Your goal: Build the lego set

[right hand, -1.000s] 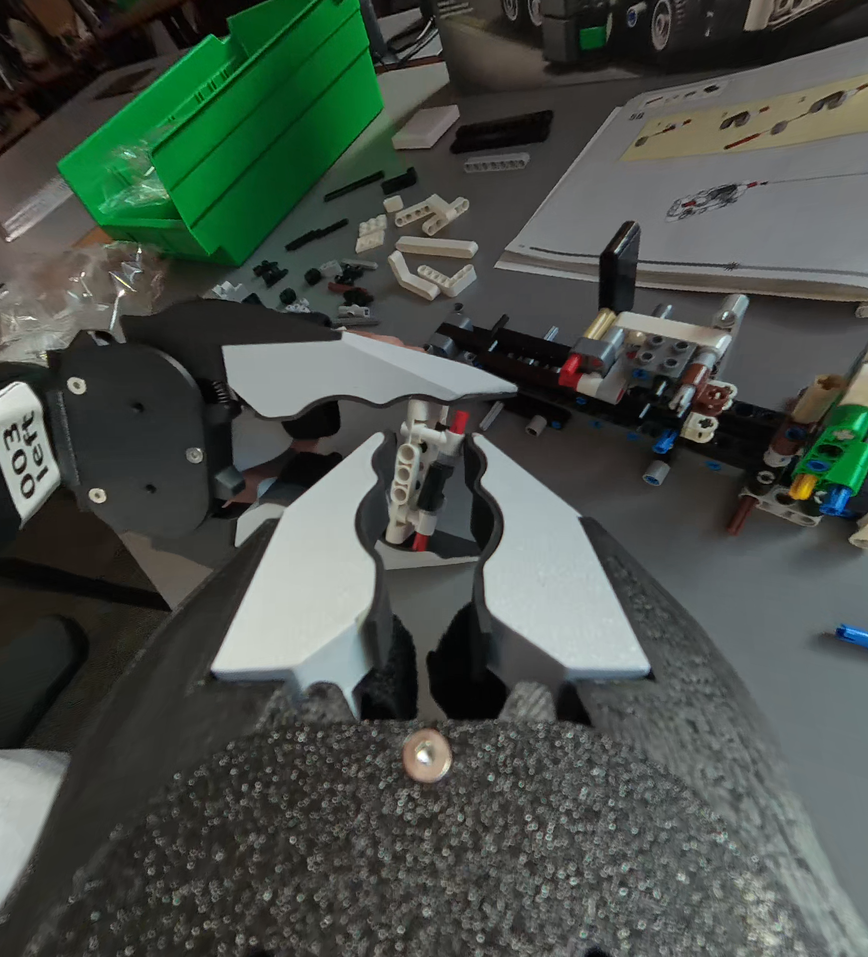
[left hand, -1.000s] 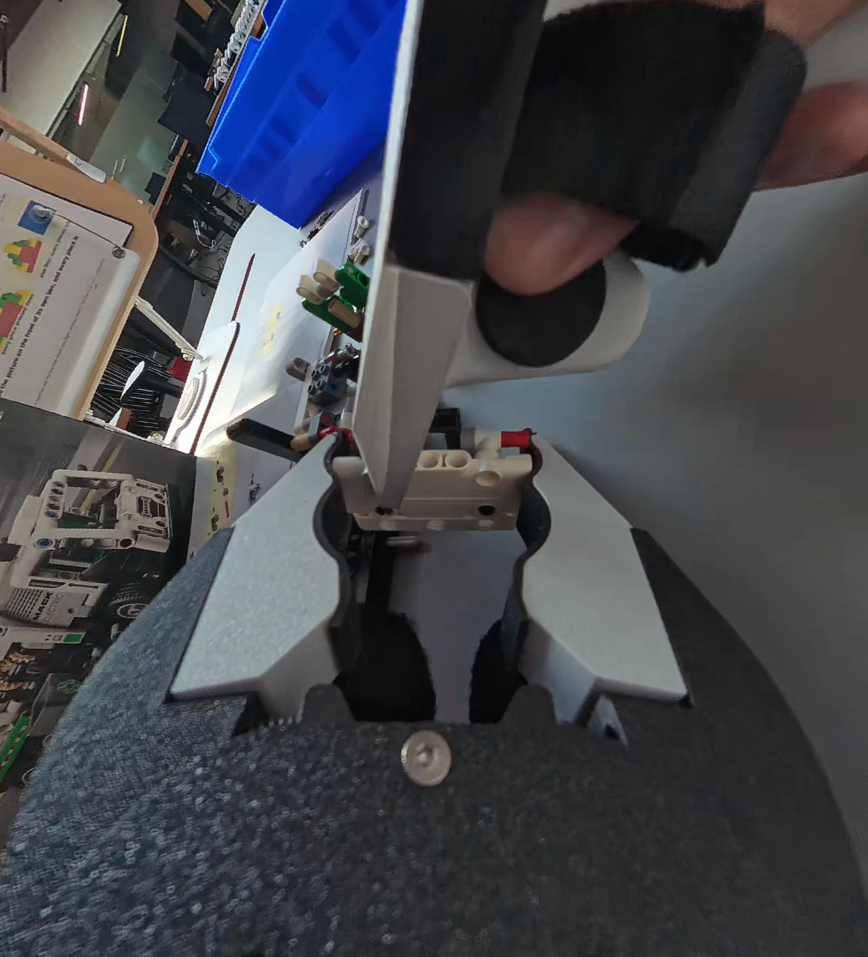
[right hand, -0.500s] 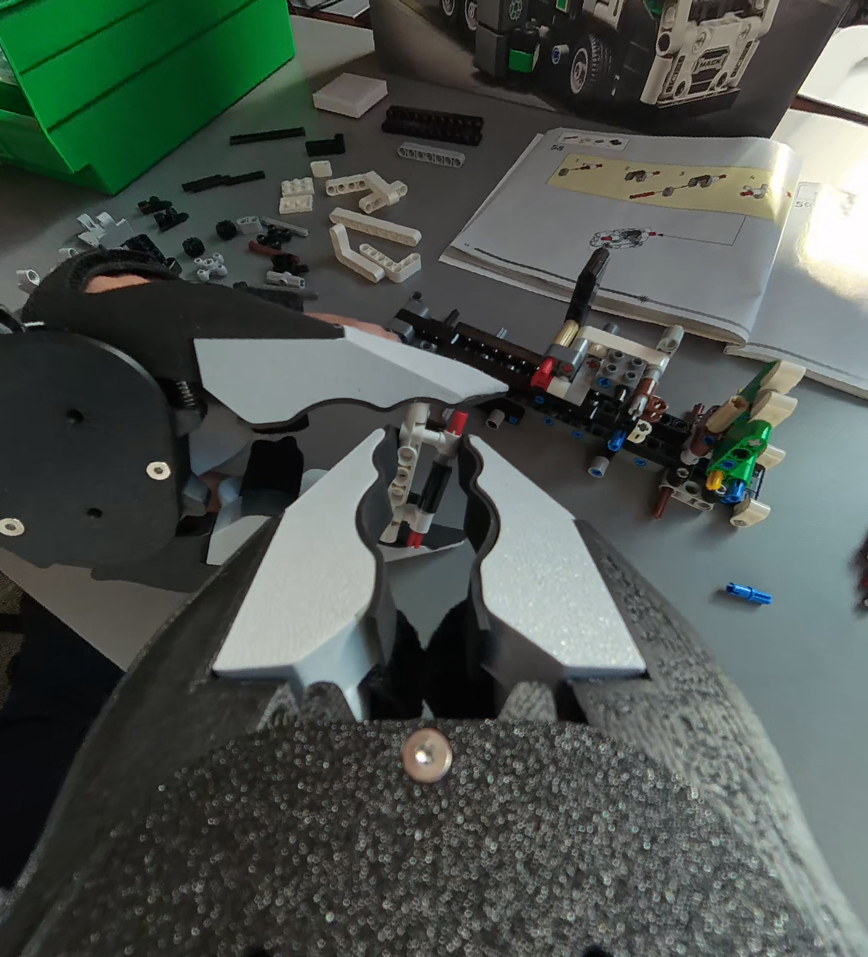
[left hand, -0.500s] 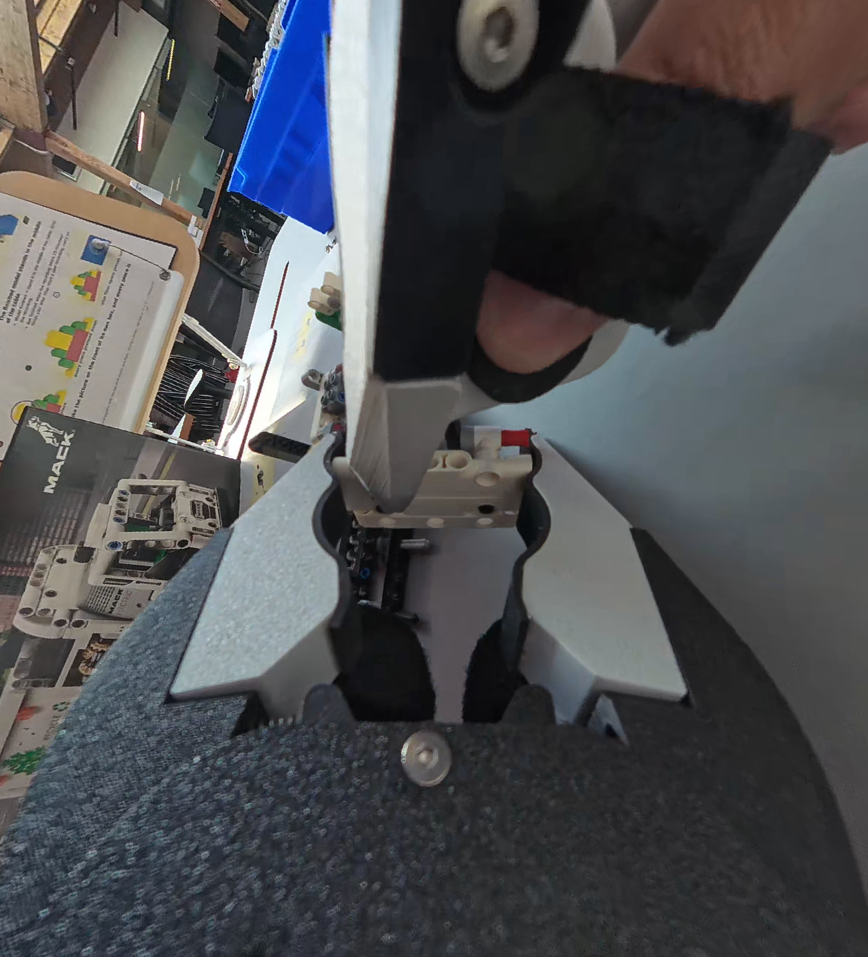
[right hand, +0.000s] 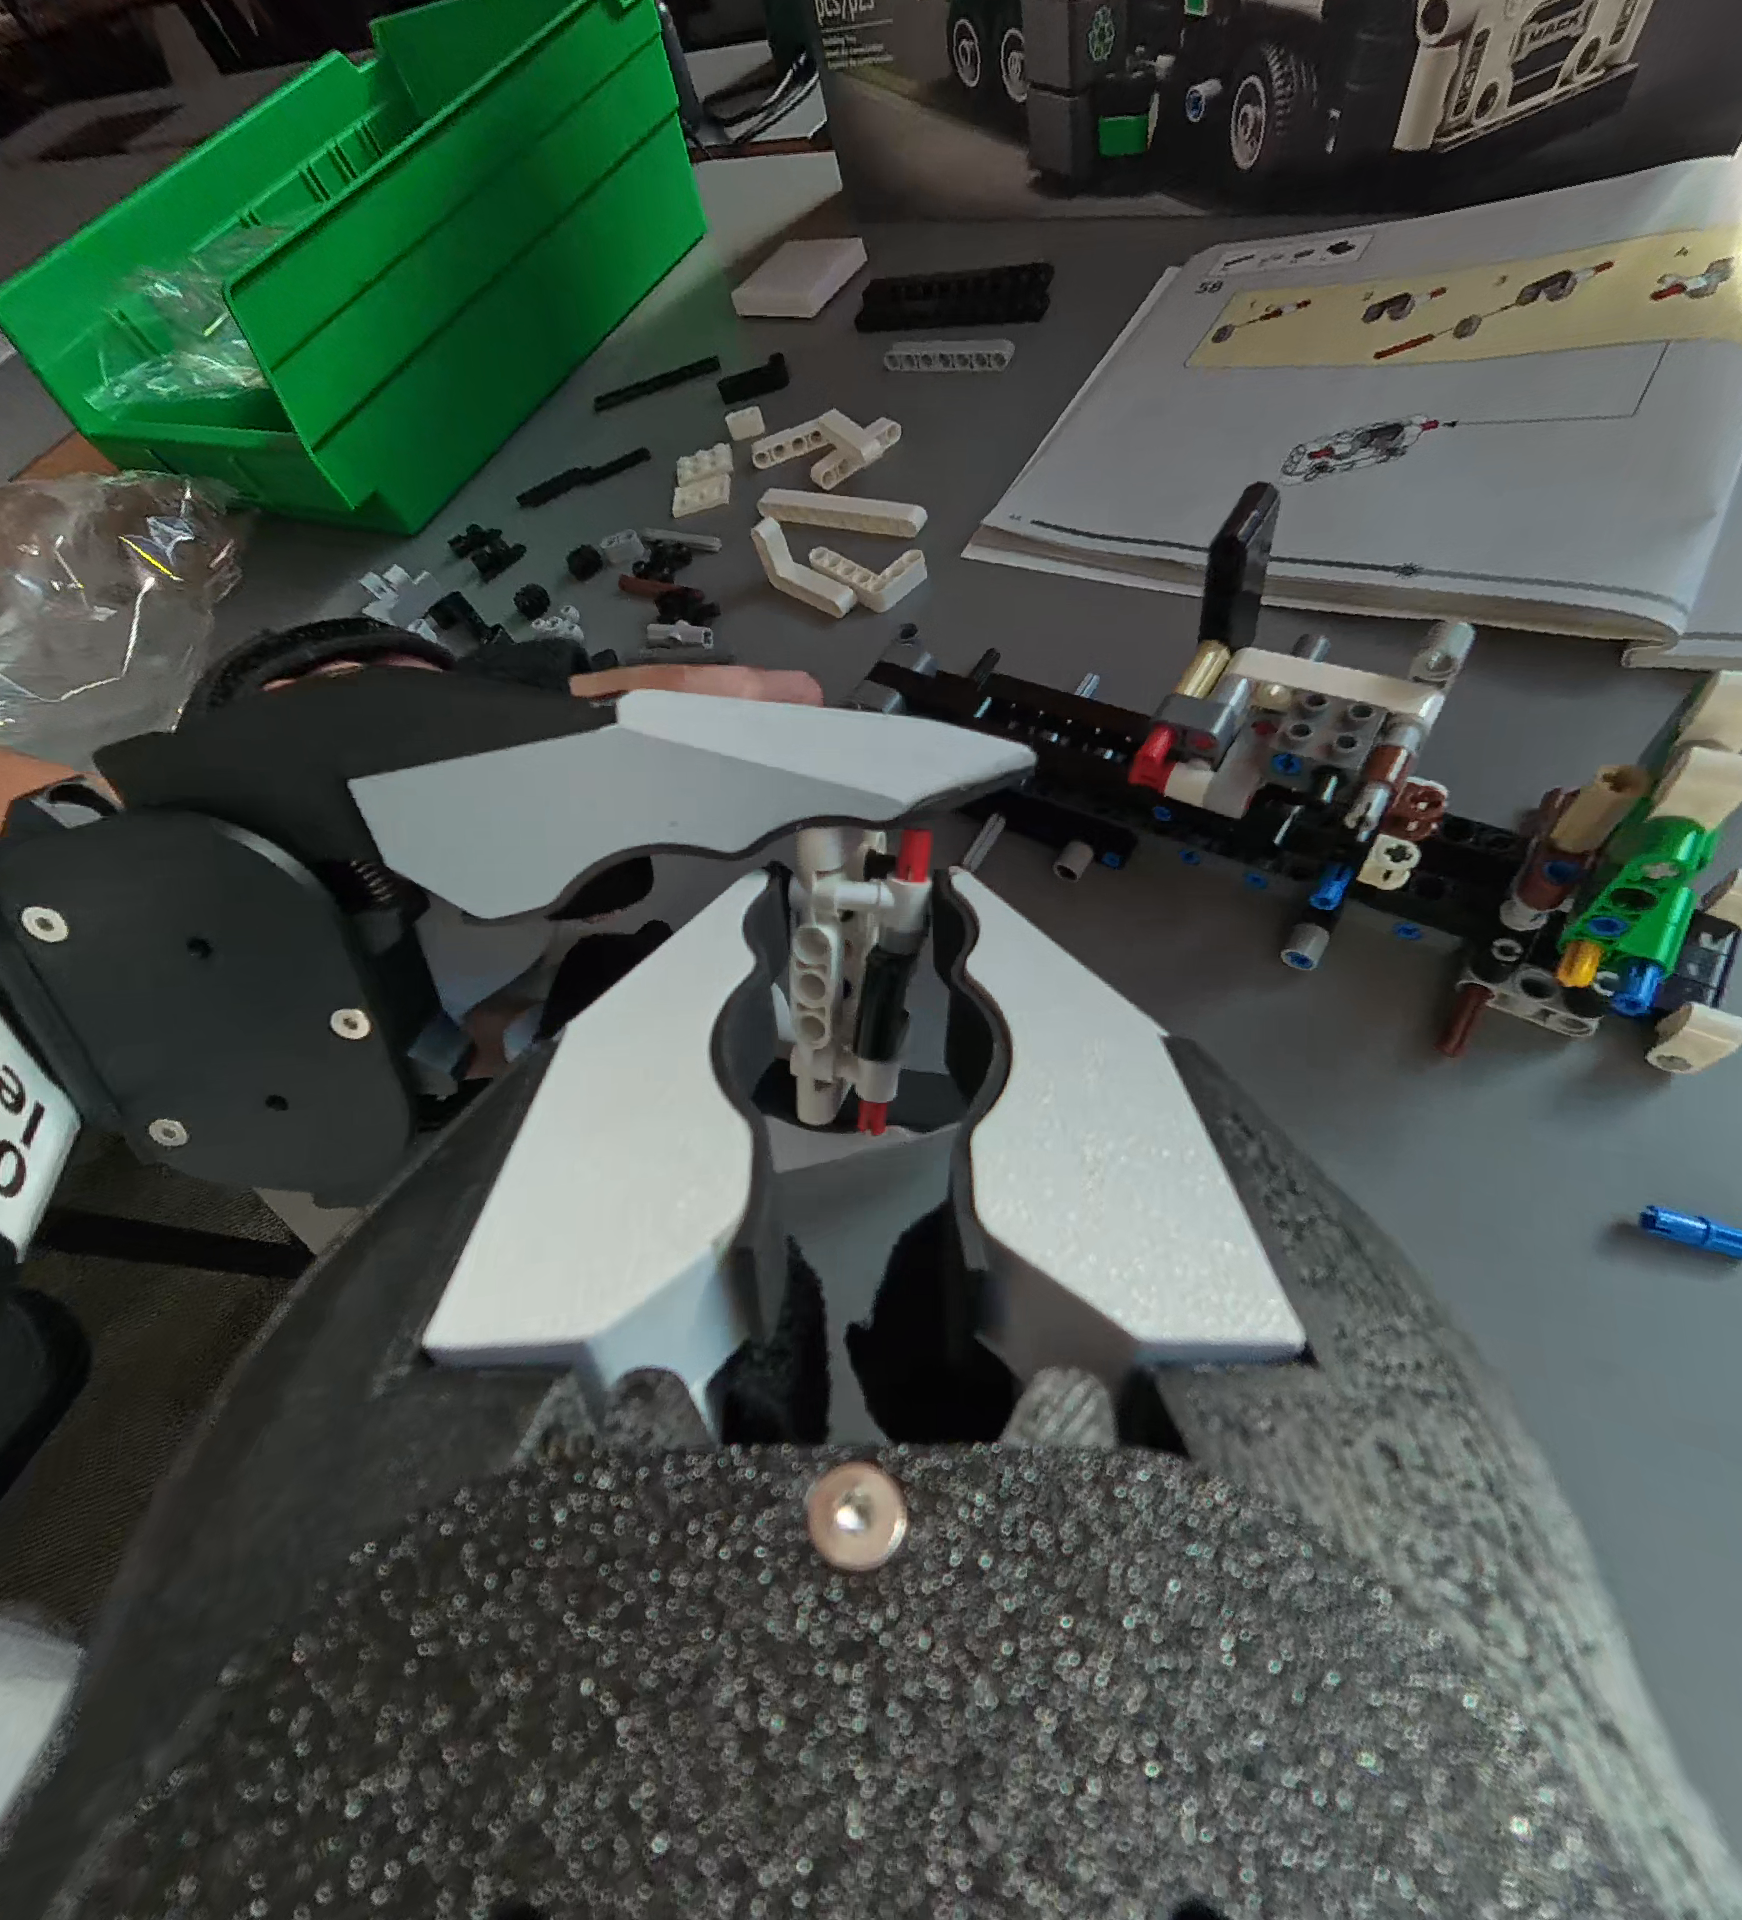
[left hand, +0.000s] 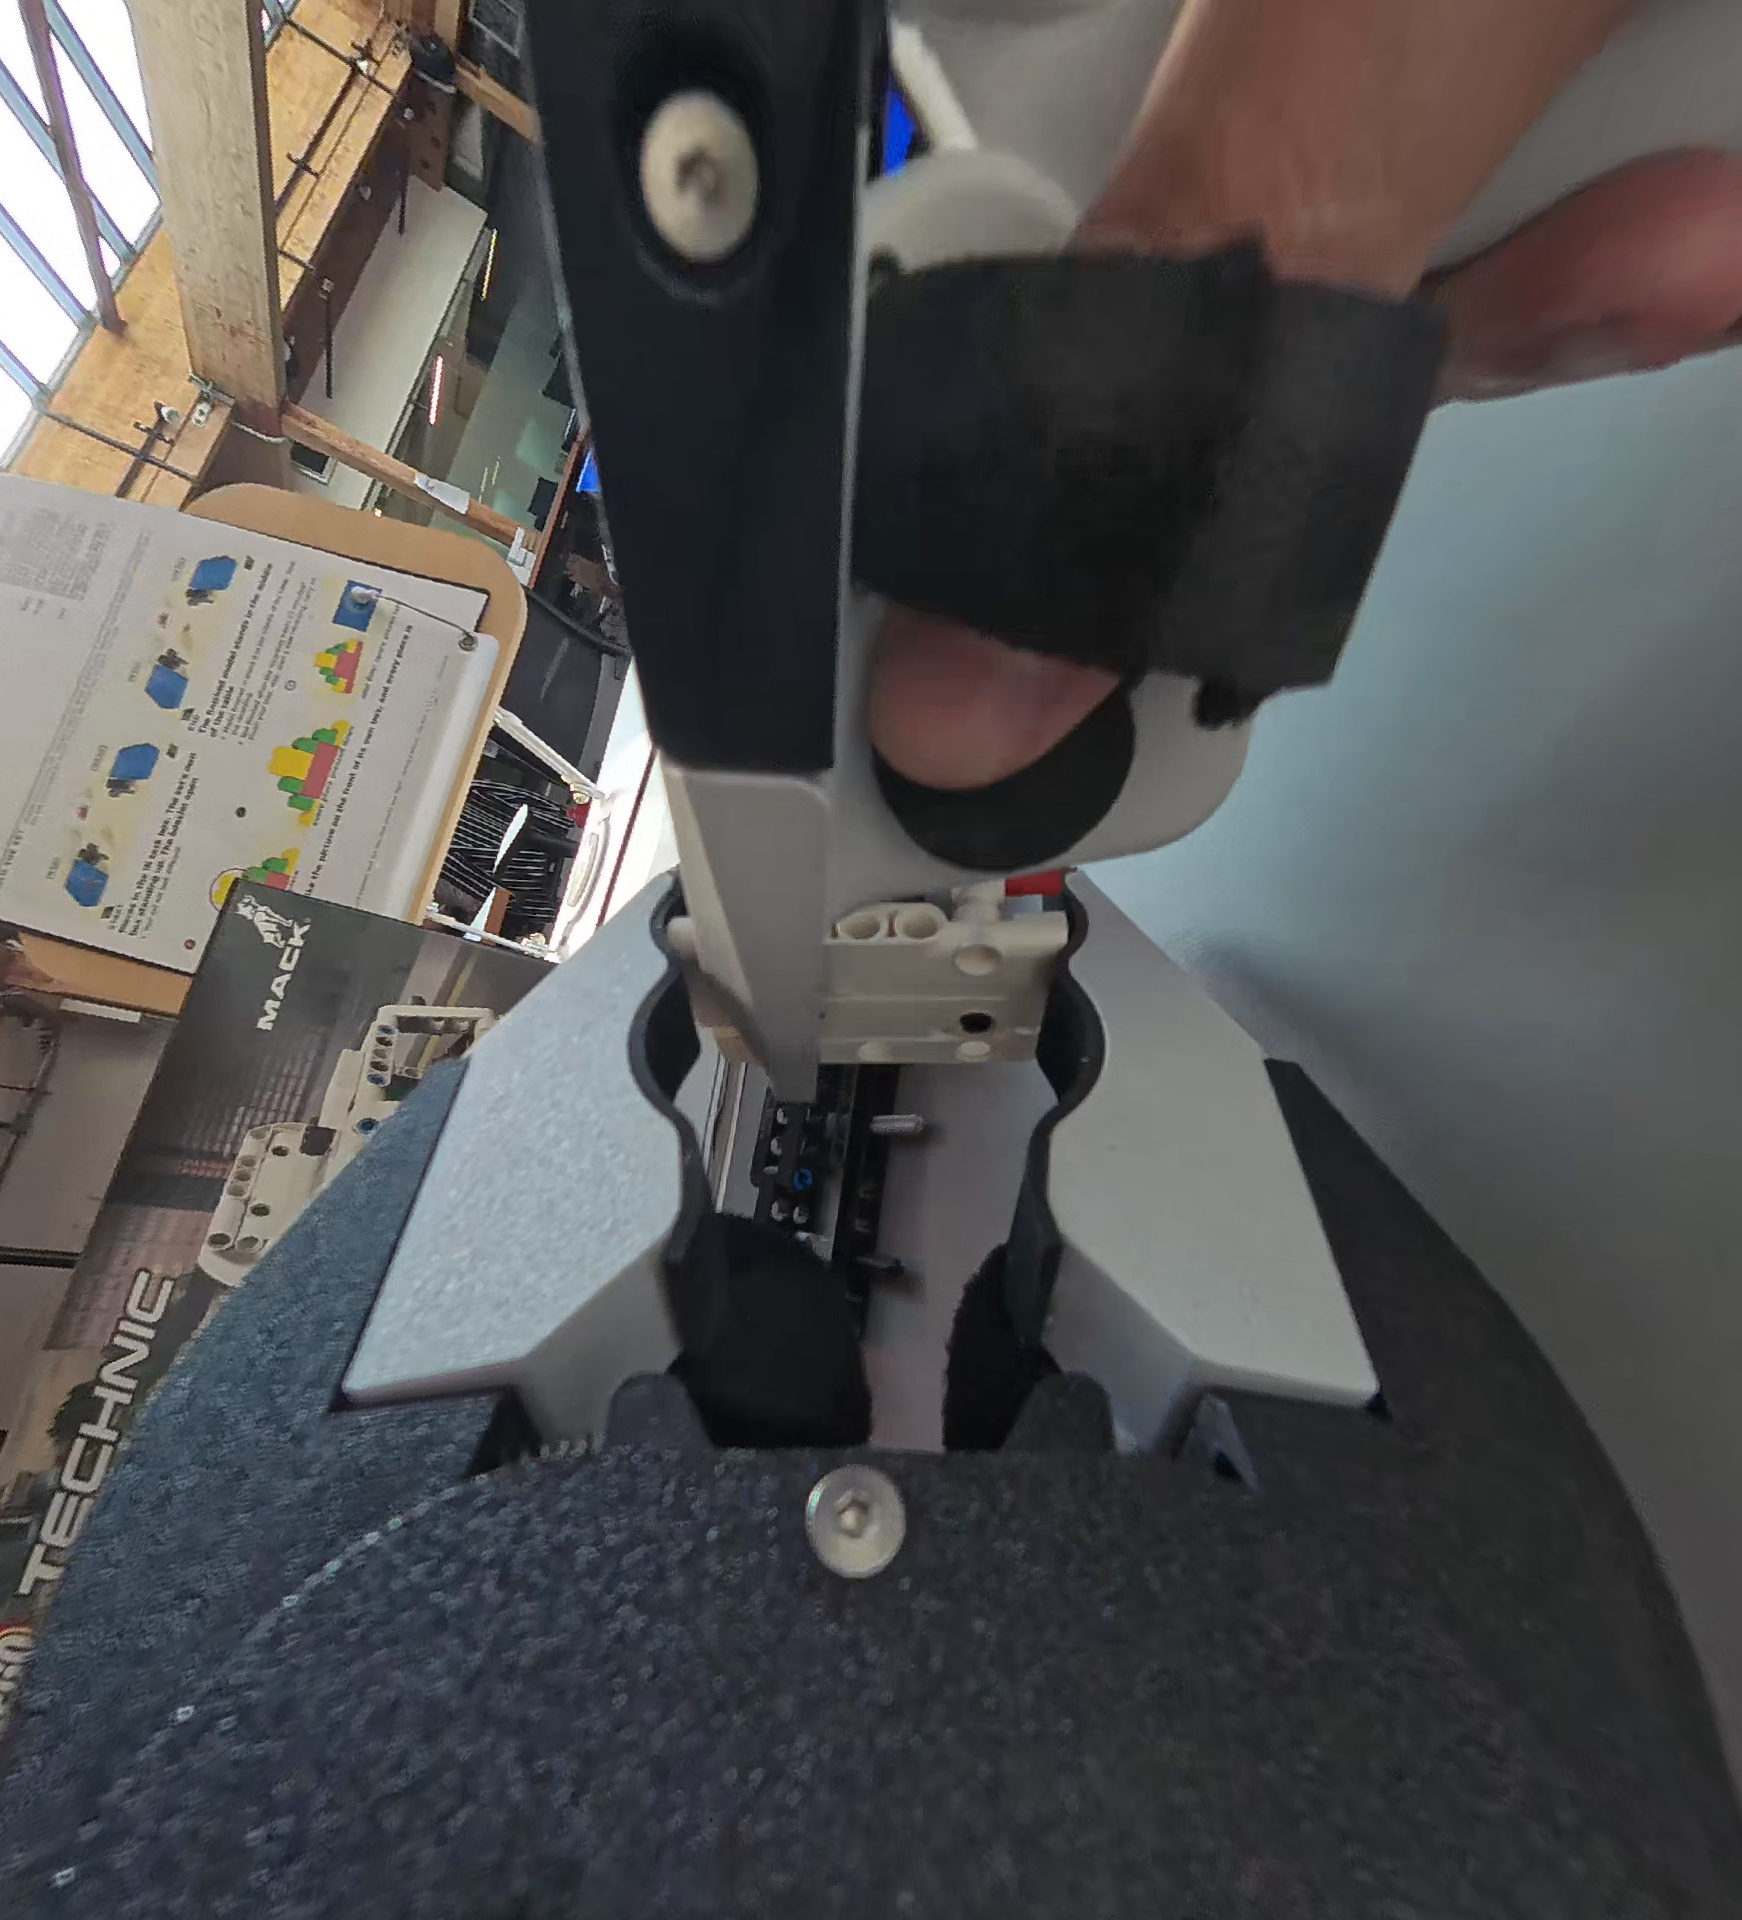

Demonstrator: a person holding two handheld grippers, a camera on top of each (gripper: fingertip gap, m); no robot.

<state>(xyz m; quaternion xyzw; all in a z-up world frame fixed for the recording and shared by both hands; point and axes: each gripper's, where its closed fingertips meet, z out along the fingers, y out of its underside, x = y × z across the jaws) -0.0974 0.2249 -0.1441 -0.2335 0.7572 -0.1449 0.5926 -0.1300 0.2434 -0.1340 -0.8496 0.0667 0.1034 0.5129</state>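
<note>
Since a second ago, the left wrist view has been tipped up, so more of the window and wooden beams is seen, and the right gripper (left hand: 794, 1039) is seen closer and higher in it. The small white brick piece (left hand: 934, 982) is held in the jaws of the left gripper (left hand: 867, 977), with both pads pressed on its ends. In the right wrist view, the same piece (right hand: 846, 977), with its black and red pin, is squeezed between the narrow jaws of the right gripper (right hand: 856, 935), though how hard it is pressed is a bit hard to tell. The piece is held up above the grey desk (right hand: 1469, 1403). Behind it on the desk, a long black truck frame (right hand: 1262, 769), an open booklet (right hand: 1418, 436), loose white and black bits (right hand: 825, 530), a green bin (right hand: 410, 281) and a blue pin (right hand: 1703, 1236) are seen. A dark toy box (left hand: 254, 1143) is seen at the left.
</note>
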